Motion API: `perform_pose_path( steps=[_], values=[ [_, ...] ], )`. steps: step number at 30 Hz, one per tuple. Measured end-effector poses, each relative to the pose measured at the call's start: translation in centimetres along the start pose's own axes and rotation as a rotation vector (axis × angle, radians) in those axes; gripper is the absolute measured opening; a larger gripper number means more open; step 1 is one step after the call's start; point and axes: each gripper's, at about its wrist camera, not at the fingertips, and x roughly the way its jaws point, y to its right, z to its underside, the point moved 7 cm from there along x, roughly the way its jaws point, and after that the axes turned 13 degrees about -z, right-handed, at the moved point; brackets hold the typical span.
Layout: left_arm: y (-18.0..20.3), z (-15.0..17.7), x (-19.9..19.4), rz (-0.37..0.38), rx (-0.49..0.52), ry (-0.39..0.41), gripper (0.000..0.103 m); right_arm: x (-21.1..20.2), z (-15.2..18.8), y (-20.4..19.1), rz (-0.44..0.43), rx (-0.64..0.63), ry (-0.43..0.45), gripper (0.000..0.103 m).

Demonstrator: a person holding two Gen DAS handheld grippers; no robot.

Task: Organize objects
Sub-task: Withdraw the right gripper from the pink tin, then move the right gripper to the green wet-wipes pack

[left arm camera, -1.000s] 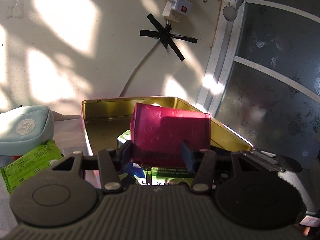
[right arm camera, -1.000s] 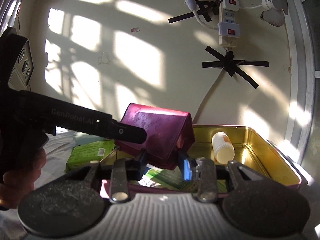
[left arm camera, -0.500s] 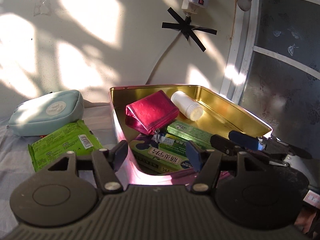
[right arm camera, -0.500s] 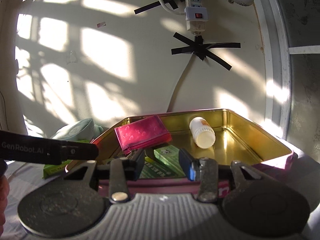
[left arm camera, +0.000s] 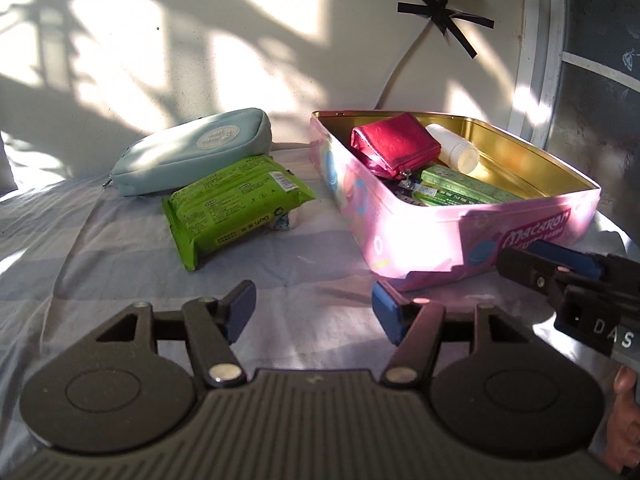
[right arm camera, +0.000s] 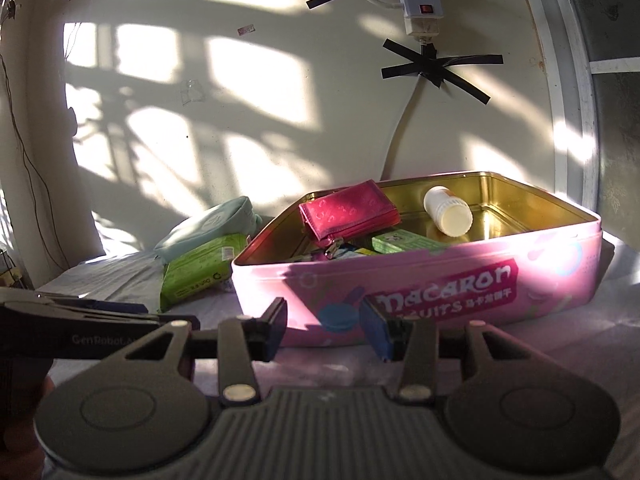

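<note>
A pink macaron tin (left arm camera: 472, 236) (right arm camera: 440, 284) stands open on the cloth. Inside lie a magenta purse (left arm camera: 394, 144) (right arm camera: 348, 212), a white bottle (left arm camera: 454, 152) (right arm camera: 448, 212) on its side, and green boxes (left arm camera: 460, 188) (right arm camera: 404, 242). Left of the tin lie a green wipes pack (left arm camera: 232, 204) (right arm camera: 200, 266) and a pale blue pouch (left arm camera: 192, 152) (right arm camera: 212, 222). My left gripper (left arm camera: 314, 312) is open and empty, low over the cloth in front of the tin. My right gripper (right arm camera: 323, 326) faces the tin's front wall with nothing between its fingers, its jaws opening.
A wall with a taped cable (right arm camera: 436, 68) and a power strip (right arm camera: 418, 8) rises behind the tin. A white door frame (left arm camera: 536, 64) stands at the right. The striped cloth (left arm camera: 120, 240) spreads out to the left and front. A hand (left arm camera: 624, 420) shows at the lower right.
Both grippers let go of the magenta purse, which now lies in the tin. Both have pulled back and down from the tin, so its pink outside shows.
</note>
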Motion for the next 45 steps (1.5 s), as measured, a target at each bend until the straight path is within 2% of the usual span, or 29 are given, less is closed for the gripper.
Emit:
perform_pose_path(
  steps=[6,9,14,17,26,36,45],
  values=[
    [-4.9,1.9,1.0,-0.085,-0.062,-0.04,0.067,1.5,1.6,-2.7,-0.056,-0.019,-0.067,0.045],
    [-7.3,2.5,1.1,-0.133,-0.094,-0.04,0.07,2.4,2.1,-4.1,-0.084,-0.035,-0.1,0.045],
    [-11.0,3.3,1.8,-0.209,-0.146,-0.048,0.07,3.6,2.6,-6.1,-0.129,-0.062,-0.137,0.046],
    [-12.1,3.5,1.8,-0.179,-0.21,-0.051,0.071,4.3,3.0,-7.0,-0.143,-0.074,-0.159,0.047],
    [-11.4,3.5,1.8,-0.145,-0.203,-0.035,0.072,5.2,3.6,-6.7,-0.173,-0.023,-0.203,0.05],
    [-11.7,3.5,1.9,-0.141,-0.219,-0.04,0.074,5.2,3.6,-6.2,-0.205,0.024,-0.2,0.054],
    [-12.2,3.5,1.9,-0.14,-0.245,-0.039,0.075,5.4,3.7,-6.5,-0.211,0.012,-0.214,0.056]
  ],
)
